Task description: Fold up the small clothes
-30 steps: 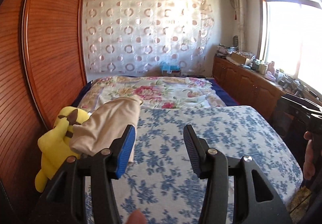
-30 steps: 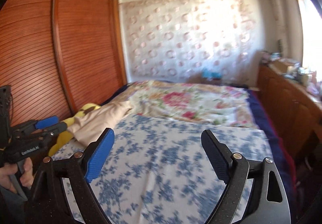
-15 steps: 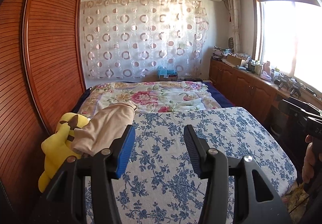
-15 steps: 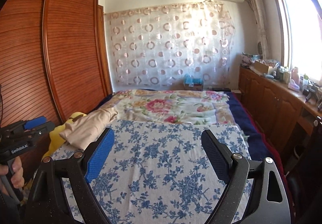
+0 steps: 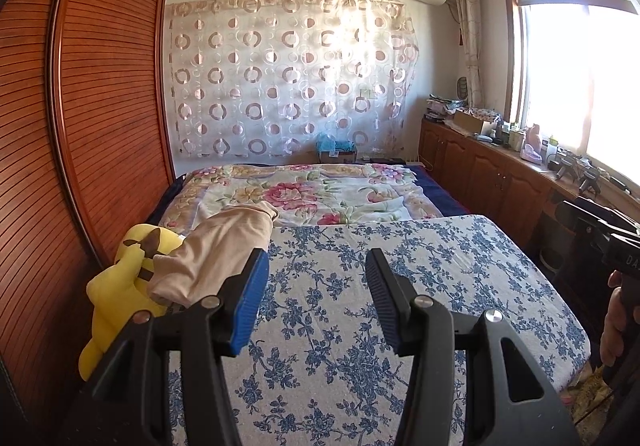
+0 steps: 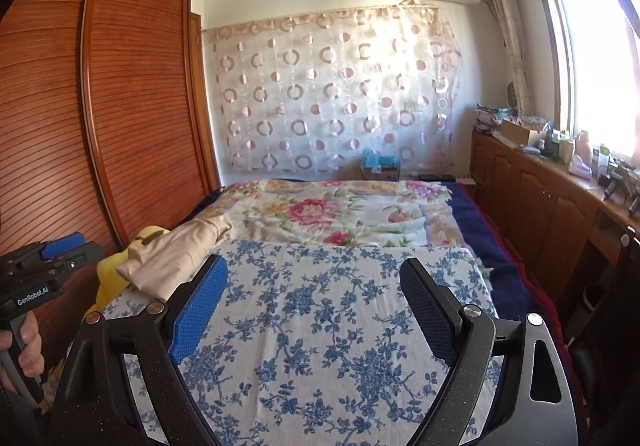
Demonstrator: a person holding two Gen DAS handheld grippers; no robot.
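A beige garment [image 5: 216,250] lies crumpled at the bed's left edge, draped partly over a yellow plush toy [image 5: 116,286]. My left gripper [image 5: 316,258] hangs open above the blue-flowered sheet [image 5: 420,270], its blue pad just right of the garment and apart from it. The right gripper [image 6: 313,264] is open wide over the same sheet [image 6: 320,298], with nothing between its pads. From there the garment [image 6: 176,258] and toy [image 6: 110,270] sit to the left. A hand [image 6: 24,342] holds the left gripper's handle at the left edge of the right wrist view.
A flowered quilt [image 5: 304,193] covers the far half of the bed. A slatted wooden wardrobe [image 5: 80,125] runs close along the left side. Low cabinets [image 5: 500,181] crowded with small items stand on the right under the window. A patterned curtain hangs on the back wall.
Both grippers have drawn back and slightly up from the bed, so more of the room shows. The jaws keep the same width. The garment has not moved.
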